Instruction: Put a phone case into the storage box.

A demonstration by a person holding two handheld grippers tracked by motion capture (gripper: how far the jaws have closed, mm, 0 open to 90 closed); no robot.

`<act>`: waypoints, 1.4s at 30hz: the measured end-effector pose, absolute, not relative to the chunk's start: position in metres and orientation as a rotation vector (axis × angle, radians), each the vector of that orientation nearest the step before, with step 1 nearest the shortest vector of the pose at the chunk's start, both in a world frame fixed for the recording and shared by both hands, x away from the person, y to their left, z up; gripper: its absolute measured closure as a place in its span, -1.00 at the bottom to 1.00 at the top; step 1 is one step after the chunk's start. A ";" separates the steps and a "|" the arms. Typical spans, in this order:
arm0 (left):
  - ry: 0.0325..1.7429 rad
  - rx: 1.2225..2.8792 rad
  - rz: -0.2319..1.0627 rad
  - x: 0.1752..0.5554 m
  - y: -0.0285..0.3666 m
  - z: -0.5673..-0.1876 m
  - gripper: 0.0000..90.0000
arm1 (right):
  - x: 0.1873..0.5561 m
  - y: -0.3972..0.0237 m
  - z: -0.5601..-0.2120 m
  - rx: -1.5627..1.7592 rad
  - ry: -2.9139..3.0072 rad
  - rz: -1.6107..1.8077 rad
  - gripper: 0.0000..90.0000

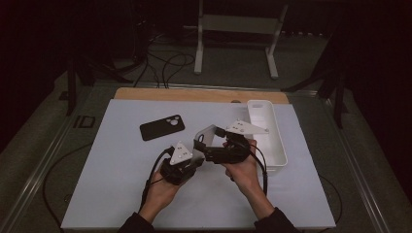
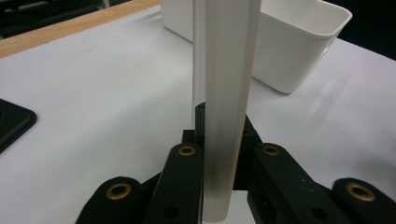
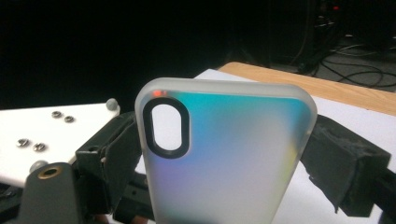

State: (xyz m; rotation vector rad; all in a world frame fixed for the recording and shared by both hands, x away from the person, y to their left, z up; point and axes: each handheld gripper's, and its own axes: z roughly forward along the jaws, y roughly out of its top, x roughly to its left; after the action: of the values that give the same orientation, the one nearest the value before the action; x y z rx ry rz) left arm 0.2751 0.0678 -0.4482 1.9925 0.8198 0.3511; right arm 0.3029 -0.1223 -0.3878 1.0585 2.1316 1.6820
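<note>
A frosted translucent phone case with a black-ringed oval camera cutout (image 3: 224, 154) stands at the centre of the frame. The left gripper (image 2: 219, 186) has its jaws clamped on the case's thin edge. The right gripper (image 3: 224, 163) has its jaws wide, flanking the case's two sides; whether the pads press it, I cannot tell. One black phone case (image 1: 162, 127) lies upper left on the white table (image 1: 121, 165). One white rectangular plastic bin (image 1: 269, 131) sits right, nothing visible inside.

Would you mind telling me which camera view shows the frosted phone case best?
The right gripper view: the frosted phone case faces the camera, with its camera cutout and rounded corners visible. The left gripper view shows it edge-on; in the high view it is small.
</note>
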 end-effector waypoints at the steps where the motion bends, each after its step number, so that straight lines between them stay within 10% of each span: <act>1: 0.826 1.992 0.351 0.275 0.067 -0.449 0.91 | 0.303 -0.122 -0.388 1.063 2.126 1.679 -0.65; 20: 0.814 2.001 0.322 0.274 0.066 -0.451 0.85 | 0.300 -0.118 -0.389 1.038 2.127 1.639 -0.62; 34: 0.838 1.968 0.411 0.271 0.088 -0.446 -0.52 | 0.301 -0.126 -0.387 1.058 2.097 1.637 -0.62; 42: 0.880 1.929 0.441 0.271 0.116 -0.445 -0.94 | 0.302 -0.128 -0.387 1.051 2.102 1.624 -0.62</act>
State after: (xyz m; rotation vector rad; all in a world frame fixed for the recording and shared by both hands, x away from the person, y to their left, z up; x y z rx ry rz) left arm 0.2707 0.1160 -0.4446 1.9286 0.8804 0.4413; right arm 0.3020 -0.1284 -0.3872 1.0511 2.1020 1.6237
